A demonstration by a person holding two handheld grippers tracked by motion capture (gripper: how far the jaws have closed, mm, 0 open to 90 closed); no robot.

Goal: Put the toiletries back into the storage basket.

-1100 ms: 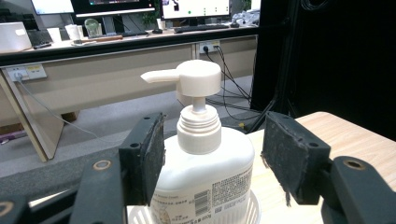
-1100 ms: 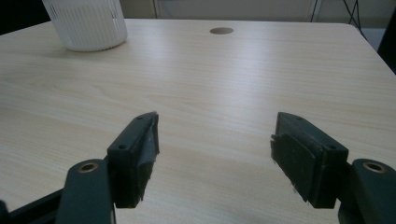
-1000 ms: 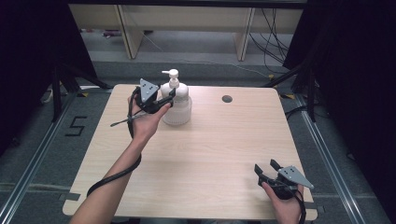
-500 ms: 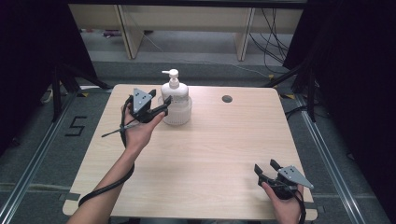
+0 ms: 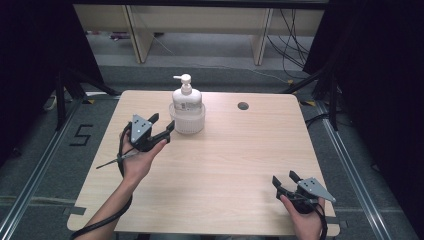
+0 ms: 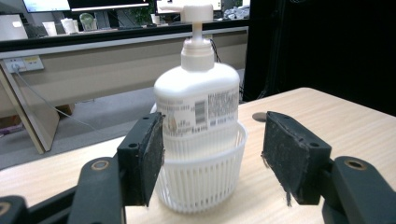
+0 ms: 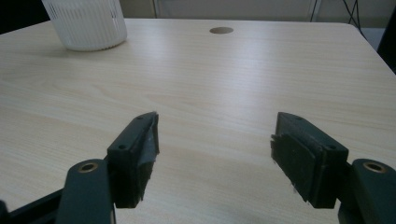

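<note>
A white pump bottle (image 5: 186, 98) (image 6: 198, 100) stands upright inside a white ribbed basket (image 5: 187, 121) (image 6: 201, 175) (image 7: 87, 23) near the table's far middle. My left gripper (image 5: 165, 129) (image 6: 212, 161) is held open just left of the basket, a little short of it, with nothing between its pads. At the near right corner my right gripper (image 5: 284, 181) (image 7: 215, 149) rests open over bare wood, far from the basket.
The light wooden table (image 5: 235, 165) has a round cable hole (image 5: 243, 106) (image 7: 221, 30) at its far right. A thin cable trails from the left gripper over the table's left edge. Shelving legs and floor cables lie beyond the far edge.
My left gripper has drawn back from the bottle and basket, toward the near left. The right gripper has stayed put.
</note>
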